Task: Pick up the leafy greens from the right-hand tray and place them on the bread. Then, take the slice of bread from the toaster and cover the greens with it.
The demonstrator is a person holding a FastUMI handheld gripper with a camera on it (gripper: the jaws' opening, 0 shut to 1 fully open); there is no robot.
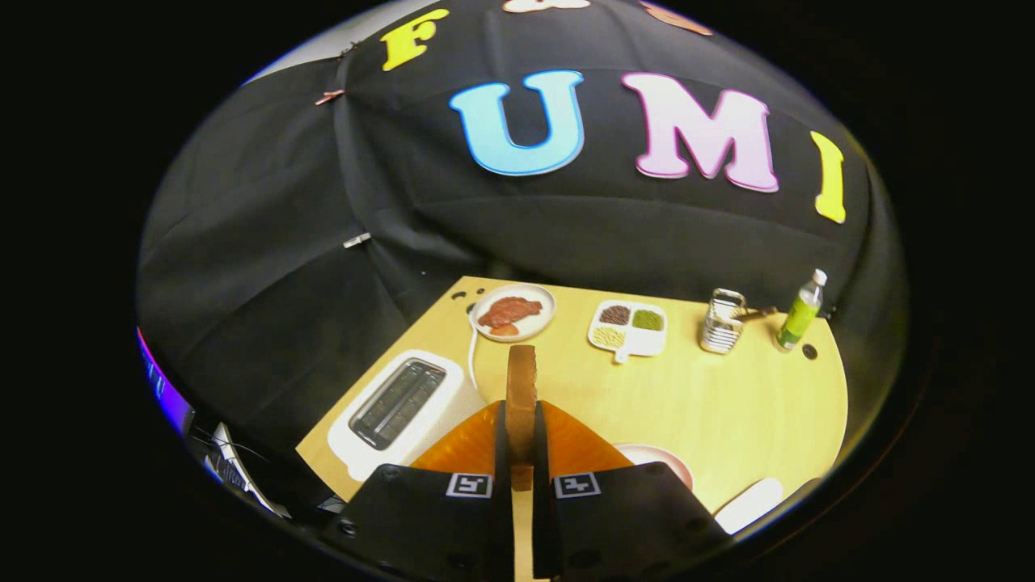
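I hold a slice of bread (521,396) in my tongs (521,453). The slice stands up on its edge, thin side facing me. Both fingers press on it, one on each flat side, so my tongs are closed tight on the bread. The top of the slice sticks up past my fingertips. The bread is up in the air, above the yellow table (728,404).

The toaster (400,408) sits just to the left of my fingers. It is white, and its long dark slots look empty from here. A white cord (471,356) runs from behind it toward the back of the table.

Down near my right finger I see part of a pink plate (667,461). My tongs hide most of it, so I cannot tell what lies on it. A bit farther right there is something white and round-edged (750,503) at the table's rim. I cannot tell what it is.

Far past the bread, at the back of the table, is a round plate (513,313) with reddish food on it. Next to it, to the right, is a white tray (628,327) with little spaces holding brown, green and pale stuff. Farther right stands a shiny metal holder (722,322). Beside that is a green bottle (800,314) with a white cap, standing up near the corner.
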